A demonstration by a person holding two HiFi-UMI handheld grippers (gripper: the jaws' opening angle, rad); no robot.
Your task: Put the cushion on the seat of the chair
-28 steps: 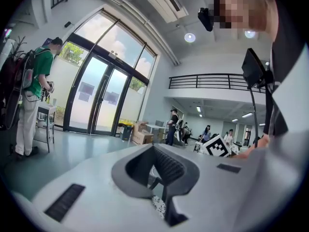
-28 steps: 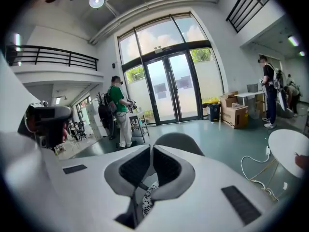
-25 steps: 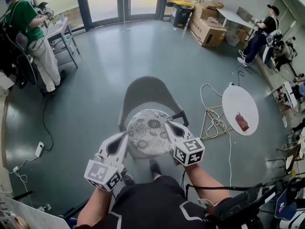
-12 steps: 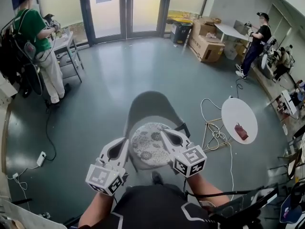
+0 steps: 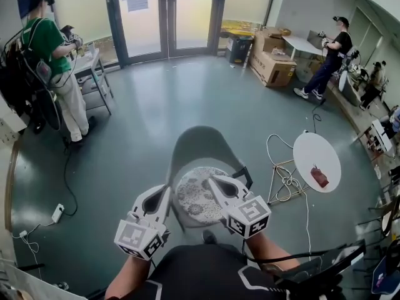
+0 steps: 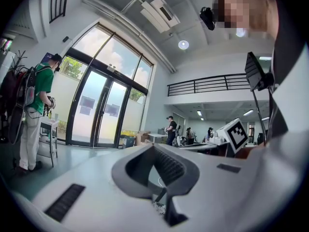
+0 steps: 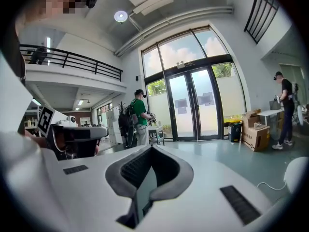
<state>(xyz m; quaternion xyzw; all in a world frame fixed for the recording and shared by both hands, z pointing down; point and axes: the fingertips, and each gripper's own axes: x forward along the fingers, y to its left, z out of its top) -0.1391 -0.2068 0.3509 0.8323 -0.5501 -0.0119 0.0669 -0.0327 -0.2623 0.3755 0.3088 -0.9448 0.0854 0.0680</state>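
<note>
We hold the cushion [image 5: 199,195] by both edges: the left gripper [image 5: 167,192] is clamped on its left rim and the right gripper [image 5: 213,180] is squeezed tight on its right rim. The chair [image 5: 203,144] seat lies directly beneath, so lowering looks like our next move.

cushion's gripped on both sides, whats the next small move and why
Probably ease both claws straight down. The left claw and right claw pinch opposite edges of the cushion, which seems to hang over the chair seat rather than resting on it, so lowering should come before letting go.
</note>
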